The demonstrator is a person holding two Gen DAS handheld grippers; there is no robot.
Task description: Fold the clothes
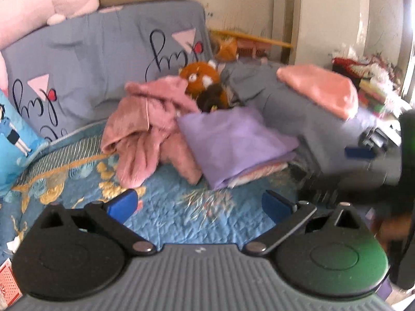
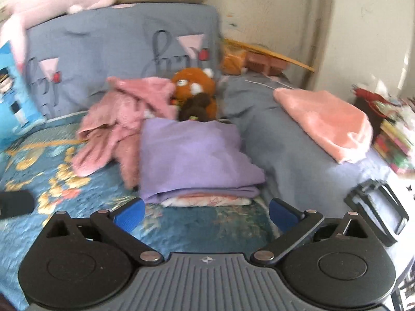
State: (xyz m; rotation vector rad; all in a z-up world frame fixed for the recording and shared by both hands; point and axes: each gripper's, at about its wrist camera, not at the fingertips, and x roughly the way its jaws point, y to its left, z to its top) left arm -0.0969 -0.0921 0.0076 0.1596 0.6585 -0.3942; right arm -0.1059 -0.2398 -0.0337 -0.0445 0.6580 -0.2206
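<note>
Two grippers are in view — the left gripper point(image 1: 199, 206) and the right gripper point(image 2: 206, 213), each with two blue pads and nothing between them. One folded purple cloth point(image 2: 192, 160) tops a small stack, with at least two more folded layers under it. One crumpled pink fleece garment point(image 2: 122, 119) lies beside it, and one folded salmon cloth point(image 2: 329, 121) well apart. One red-panda plush toy point(image 2: 194, 88) — and one blue quilt point(image 2: 77, 207).

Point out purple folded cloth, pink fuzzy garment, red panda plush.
purple folded cloth point(image 2: 192, 158), right wrist view, top face.
pink fuzzy garment point(image 2: 116, 114), right wrist view, crumpled middle.
red panda plush point(image 1: 199, 76), left wrist view, head.
</note>
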